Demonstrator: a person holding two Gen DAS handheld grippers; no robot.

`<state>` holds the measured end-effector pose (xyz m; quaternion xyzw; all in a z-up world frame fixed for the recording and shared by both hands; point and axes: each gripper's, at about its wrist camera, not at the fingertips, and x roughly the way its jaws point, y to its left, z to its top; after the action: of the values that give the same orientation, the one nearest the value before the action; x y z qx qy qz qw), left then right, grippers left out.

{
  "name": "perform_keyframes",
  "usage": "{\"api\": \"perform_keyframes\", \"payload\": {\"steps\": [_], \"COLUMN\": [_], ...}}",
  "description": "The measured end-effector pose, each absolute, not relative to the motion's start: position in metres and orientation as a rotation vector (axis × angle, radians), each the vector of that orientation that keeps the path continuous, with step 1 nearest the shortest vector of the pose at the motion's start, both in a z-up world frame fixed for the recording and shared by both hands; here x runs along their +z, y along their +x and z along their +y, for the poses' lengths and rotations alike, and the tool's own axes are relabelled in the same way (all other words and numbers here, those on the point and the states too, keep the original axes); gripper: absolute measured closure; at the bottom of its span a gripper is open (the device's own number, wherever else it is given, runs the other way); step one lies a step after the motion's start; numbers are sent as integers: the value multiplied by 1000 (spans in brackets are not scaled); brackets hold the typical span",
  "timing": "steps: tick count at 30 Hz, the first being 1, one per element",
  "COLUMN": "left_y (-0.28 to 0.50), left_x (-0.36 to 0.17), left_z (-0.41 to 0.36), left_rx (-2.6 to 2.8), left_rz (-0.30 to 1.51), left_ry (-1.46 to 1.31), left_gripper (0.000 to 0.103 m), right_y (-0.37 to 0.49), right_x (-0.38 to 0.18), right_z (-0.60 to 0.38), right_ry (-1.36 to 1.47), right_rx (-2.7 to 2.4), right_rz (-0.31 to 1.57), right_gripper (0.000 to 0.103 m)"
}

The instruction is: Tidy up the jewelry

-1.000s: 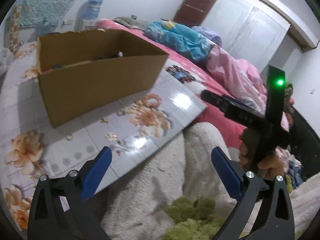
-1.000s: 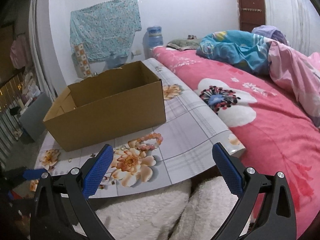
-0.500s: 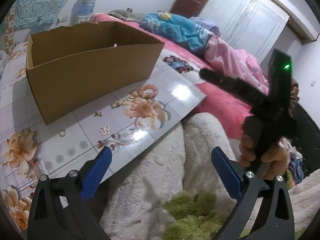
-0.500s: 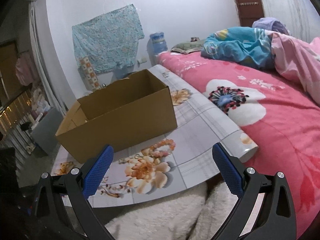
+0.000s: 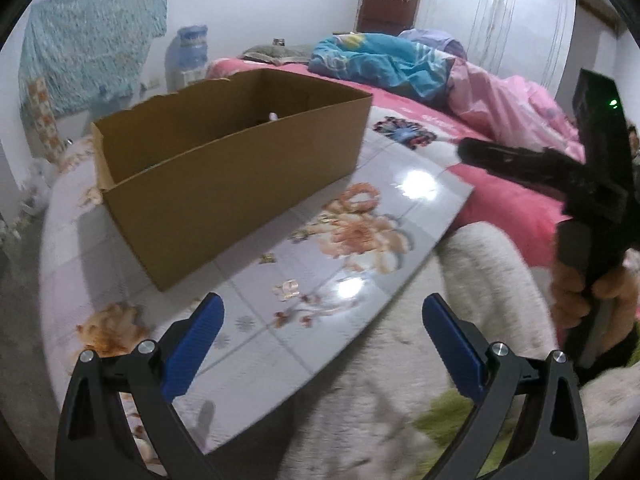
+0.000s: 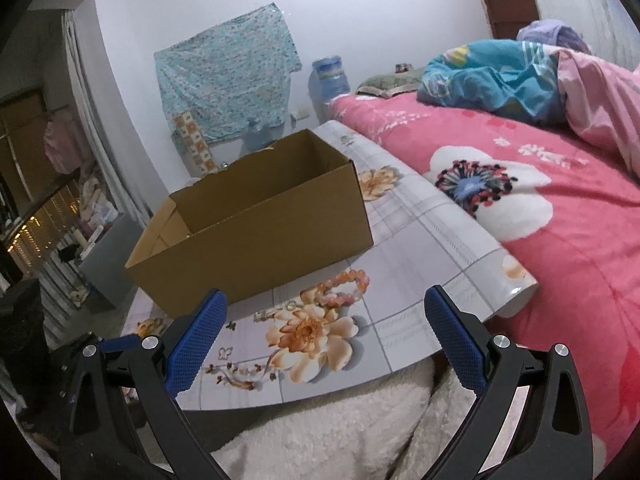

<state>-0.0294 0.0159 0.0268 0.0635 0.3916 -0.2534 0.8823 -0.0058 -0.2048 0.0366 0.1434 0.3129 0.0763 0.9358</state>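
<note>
The left tool is held spread wide with nothing between its blue pads, above the near edge of the floral worktop. The right tool is likewise spread and empty, poised over the same edge from the other side.

The jewelry lies loose on the worktop, outside the cardboard box. A beaded bracelet rests just in front of the box wall, and a small ring and a few tiny metal pieces are scattered nearer the tools. A small pale object can be made out inside the box, too small to be identified.

Several risks can be judged from here. The small pieces are easily lost against the printed flowers and the bright glare, so a closure could be made on nothing. The surface looks glossy, so a ring could be skidded away by a pad rather than caught. The ring lies fairly near the front edge, and anything flicked off could be swallowed by the white fleece blanket below. The bracelet is round and would probably roll or slip if pinched off-centre.

The box wall stands tall between the pieces and the inside, so each piece would have to be lifted over it. The pink bed borders the worktop on the right.
</note>
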Motion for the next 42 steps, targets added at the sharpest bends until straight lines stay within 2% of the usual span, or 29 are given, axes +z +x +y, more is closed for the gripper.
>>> {"api": "perform_keyframes", "payload": {"steps": [6,11,18,23,28,33,42], "left_y": [-26,-18,-1,17,28,36,41], "left_x": [18,12,4,-6,-17,-28,-33], "left_z": [35,46,55,64,66,64,66], "left_rx": [-429,-382,-366,-367,-409,-433,-474], "left_rz": [794,787,784,814,847,880,882], "left_ry": [201,236,288,291,324,355,376], "left_gripper": [6,15,38,54,72,82,85], "right_y": [-5,1,6,13,20,25,28], "right_x": [18,5,1,-8,-14,-17,-21], "right_z": [-190,-158,-121,-105,-97,-92,-91], "right_ry": [303,271,186,160,155,150,146], "right_rx": [245,343,424,454,468,473,468], "right_rz": [711,770,789,827,857,872,891], "right_gripper": [14,23,41,47,49,49,49]}}
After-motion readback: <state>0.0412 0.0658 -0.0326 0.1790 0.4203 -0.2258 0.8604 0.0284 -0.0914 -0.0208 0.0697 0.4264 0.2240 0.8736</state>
